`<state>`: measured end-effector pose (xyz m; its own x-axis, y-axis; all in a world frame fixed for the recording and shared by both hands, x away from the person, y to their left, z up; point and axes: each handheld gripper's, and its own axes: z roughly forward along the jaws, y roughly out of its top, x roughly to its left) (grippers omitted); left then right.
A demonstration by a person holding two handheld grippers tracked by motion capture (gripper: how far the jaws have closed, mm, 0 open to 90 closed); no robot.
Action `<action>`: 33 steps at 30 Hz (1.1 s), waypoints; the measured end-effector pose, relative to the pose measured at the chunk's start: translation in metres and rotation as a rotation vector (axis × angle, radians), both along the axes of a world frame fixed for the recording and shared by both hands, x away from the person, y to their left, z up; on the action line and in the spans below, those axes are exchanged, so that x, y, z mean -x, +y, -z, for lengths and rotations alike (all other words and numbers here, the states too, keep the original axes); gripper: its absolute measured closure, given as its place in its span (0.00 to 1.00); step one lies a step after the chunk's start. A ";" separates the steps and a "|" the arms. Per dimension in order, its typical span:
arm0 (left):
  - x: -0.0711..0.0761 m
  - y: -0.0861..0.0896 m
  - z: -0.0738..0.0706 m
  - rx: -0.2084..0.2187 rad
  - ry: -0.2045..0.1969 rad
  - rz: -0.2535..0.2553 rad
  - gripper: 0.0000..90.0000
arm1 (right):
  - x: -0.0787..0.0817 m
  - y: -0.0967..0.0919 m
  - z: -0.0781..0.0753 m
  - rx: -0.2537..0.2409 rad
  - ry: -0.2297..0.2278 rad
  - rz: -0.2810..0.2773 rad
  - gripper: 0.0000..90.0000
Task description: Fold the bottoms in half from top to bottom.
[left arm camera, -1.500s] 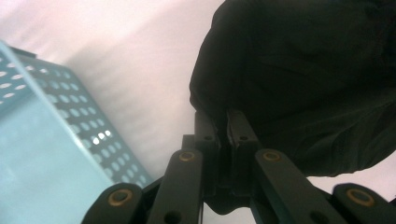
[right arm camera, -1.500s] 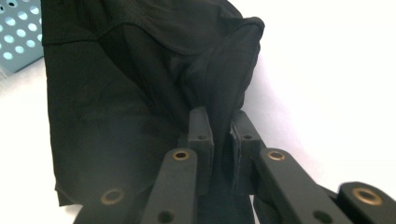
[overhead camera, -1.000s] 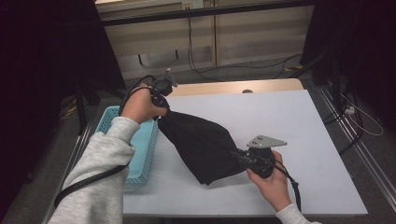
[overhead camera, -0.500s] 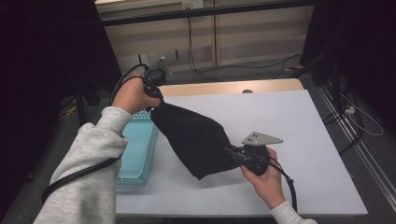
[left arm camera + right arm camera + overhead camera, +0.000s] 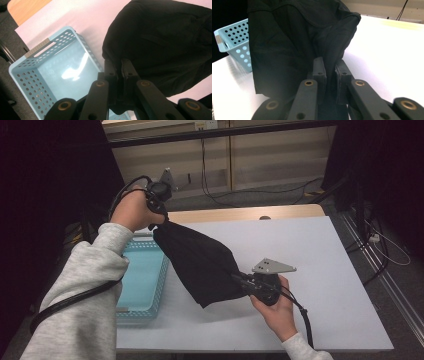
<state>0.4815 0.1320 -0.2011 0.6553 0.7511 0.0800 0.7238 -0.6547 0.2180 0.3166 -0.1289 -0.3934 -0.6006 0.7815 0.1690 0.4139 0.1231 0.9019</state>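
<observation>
White surface (image 5: 320,270) under me, with a pale blue perforated basket (image 5: 142,280) sitting at its left edge. I had the black cloth (image 5: 200,265) strung between both tools, lifted off the surface and sagging in the middle. My left hand-held gripper (image 5: 161,215) was up high above the basket's far end, jaws clamped on one corner of the cloth. My right hand-held gripper (image 5: 242,281) was lower, just over the surface, jaws pinched tight on the opposite bunched edge (image 5: 329,60), so the cloth hung slanted down from left to right.
</observation>
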 end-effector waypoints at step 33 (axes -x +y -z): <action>-0.016 0.031 -0.030 -0.021 -0.020 -0.047 0.95 | -0.017 0.036 -0.009 -0.015 -0.080 -0.019 0.90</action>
